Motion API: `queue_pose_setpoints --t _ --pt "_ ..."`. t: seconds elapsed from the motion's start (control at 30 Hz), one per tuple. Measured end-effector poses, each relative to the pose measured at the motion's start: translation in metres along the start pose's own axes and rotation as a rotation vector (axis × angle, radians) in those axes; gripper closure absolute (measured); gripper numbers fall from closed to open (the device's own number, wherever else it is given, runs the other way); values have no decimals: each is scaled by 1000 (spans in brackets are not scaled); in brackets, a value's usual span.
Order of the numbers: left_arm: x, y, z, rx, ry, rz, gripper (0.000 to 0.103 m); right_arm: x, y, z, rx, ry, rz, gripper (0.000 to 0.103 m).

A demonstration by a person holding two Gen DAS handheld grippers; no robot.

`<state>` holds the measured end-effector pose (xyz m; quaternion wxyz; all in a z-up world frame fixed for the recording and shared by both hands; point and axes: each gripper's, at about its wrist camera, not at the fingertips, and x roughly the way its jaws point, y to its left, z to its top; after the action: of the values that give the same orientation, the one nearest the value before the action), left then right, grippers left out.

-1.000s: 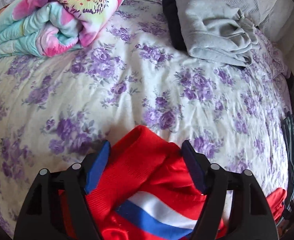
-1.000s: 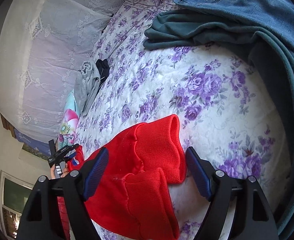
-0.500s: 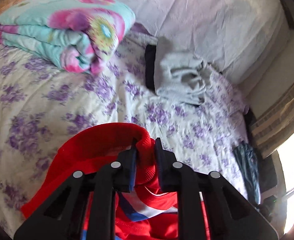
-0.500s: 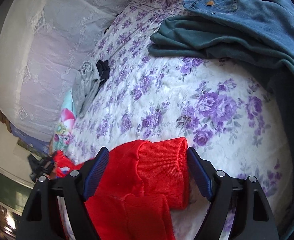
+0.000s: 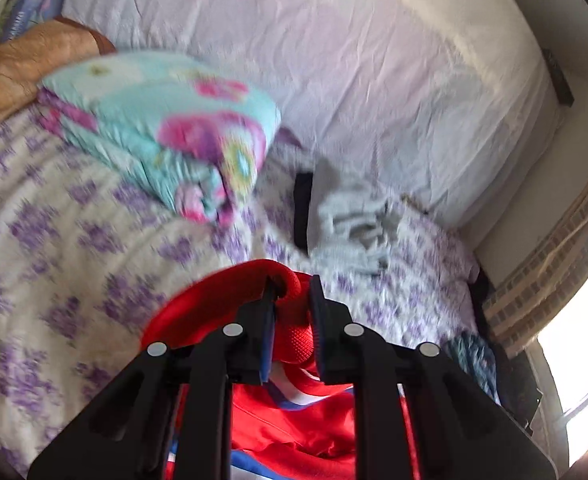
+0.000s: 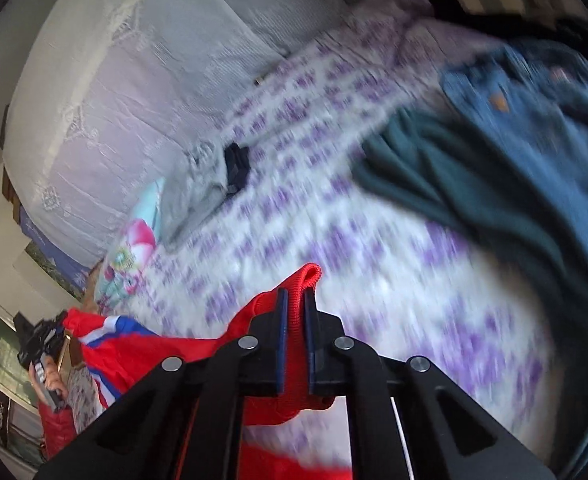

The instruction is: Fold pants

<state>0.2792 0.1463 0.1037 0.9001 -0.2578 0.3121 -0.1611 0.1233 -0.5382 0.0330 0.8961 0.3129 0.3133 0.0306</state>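
Note:
Red pants [image 5: 210, 304] with a white and blue side stripe hang lifted off the flowered bed. My left gripper [image 5: 292, 292] is shut on their ribbed red waistband. In the right wrist view my right gripper [image 6: 294, 304] is shut on a ribbed red cuff [image 6: 306, 276] of the same pants [image 6: 166, 352]. The cloth stretches from that cuff to the left gripper [image 6: 40, 340] and the hand holding it at the far left edge.
A folded floral blanket [image 5: 182, 132] and a grey garment [image 5: 354, 220] over a black one lie at the back of the bed [image 5: 54, 248]. A teal garment [image 6: 454, 184] and blue jeans [image 6: 534, 92] are piled at the right. A white covered headboard [image 5: 334, 60] stands behind.
Both grippers closed on the red pants, the left first on the waistband, then the right on the cuff. Both rose and lifted the pants off the bed.

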Motion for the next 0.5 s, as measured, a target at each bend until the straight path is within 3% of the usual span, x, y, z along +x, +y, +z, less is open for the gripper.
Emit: queue_pose_setpoints --t 0.13,0.23,0.4,0.5 --pt "-7 13 15 -37 -30 40 88 14 14 55 5 -76 38 95" --pt "21 28 21 -66 23 92 88 41 14 84 17 -66 -7 95" --pt "79 55 16 -126 85 143 88 85 1 89 36 12 -64 95" --pt "104 71 7 -148 109 203 87 100 -13 82 26 37 -170 91"
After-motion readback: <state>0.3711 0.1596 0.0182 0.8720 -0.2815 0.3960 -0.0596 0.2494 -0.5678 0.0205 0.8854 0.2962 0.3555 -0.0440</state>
